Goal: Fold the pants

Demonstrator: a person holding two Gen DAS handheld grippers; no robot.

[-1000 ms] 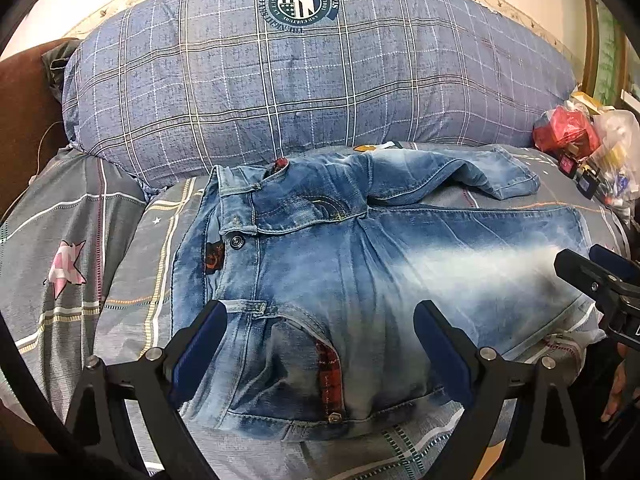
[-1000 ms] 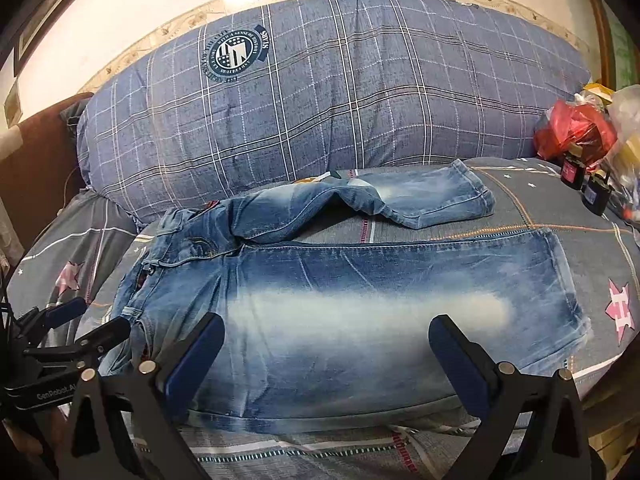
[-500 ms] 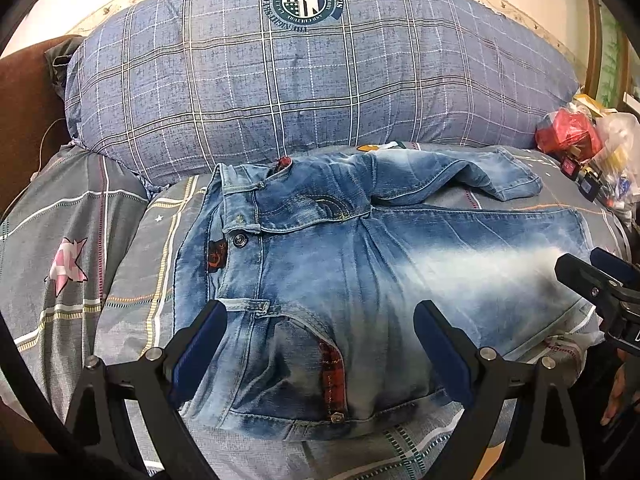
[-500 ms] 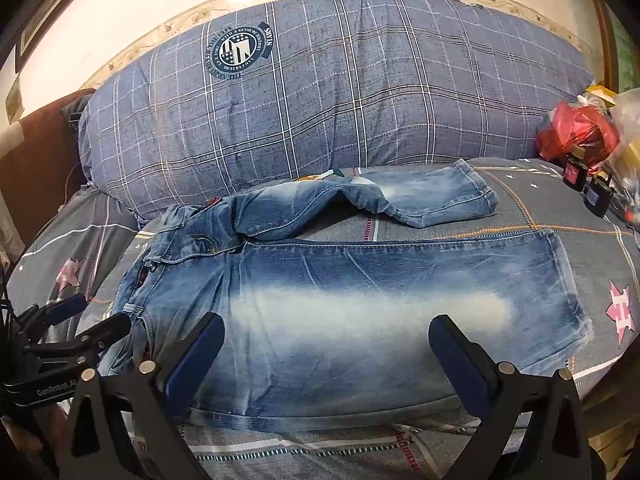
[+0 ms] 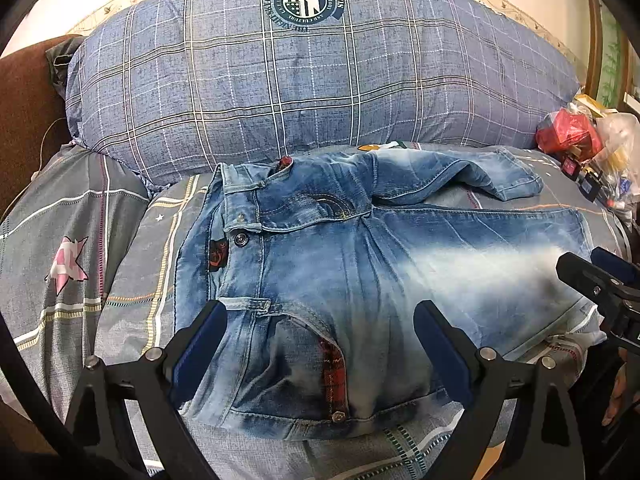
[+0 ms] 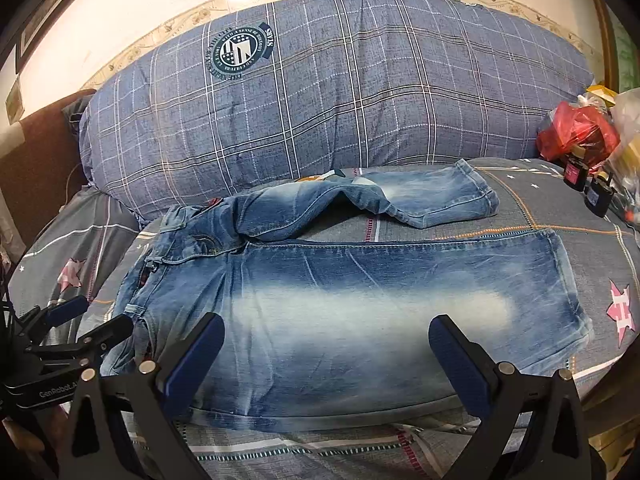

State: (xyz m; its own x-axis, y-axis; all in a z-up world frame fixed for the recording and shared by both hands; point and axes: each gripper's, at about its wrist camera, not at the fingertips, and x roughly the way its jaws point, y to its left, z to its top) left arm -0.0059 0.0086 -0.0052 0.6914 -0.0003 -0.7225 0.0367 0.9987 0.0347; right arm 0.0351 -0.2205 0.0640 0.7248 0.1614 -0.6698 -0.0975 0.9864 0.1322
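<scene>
1. Faded blue denim pants [image 6: 340,312], spread face-up on a grey patterned bedsheet [image 6: 560,208]; they lie ahead of and partly between both sets of jaws.
2. Left gripper [image 5: 320,352]: jaws wide apart, holding nothing; the waistband and red-lined pocket sit between its blue pads [image 5: 200,344].
3. Right gripper [image 6: 326,360]: jaws likewise wide apart and empty; the near leg passes between them, its hem beyond the right-hand jaw.
4. Long axis: crosswise to both jaws, waist toward the left gripper, hems toward the right gripper.
5. Far leg [image 6: 420,196]: rumpled and angled away, well beyond the jaws, close to the large blue plaid pillow [image 6: 340,100].
6. Step, as judged: folding not yet begun; grippers poised before a first grasp.
7. Next move, as judged: bring one leg over the other lengthwise, which calls for pinching waist and hem edges together.
</scene>
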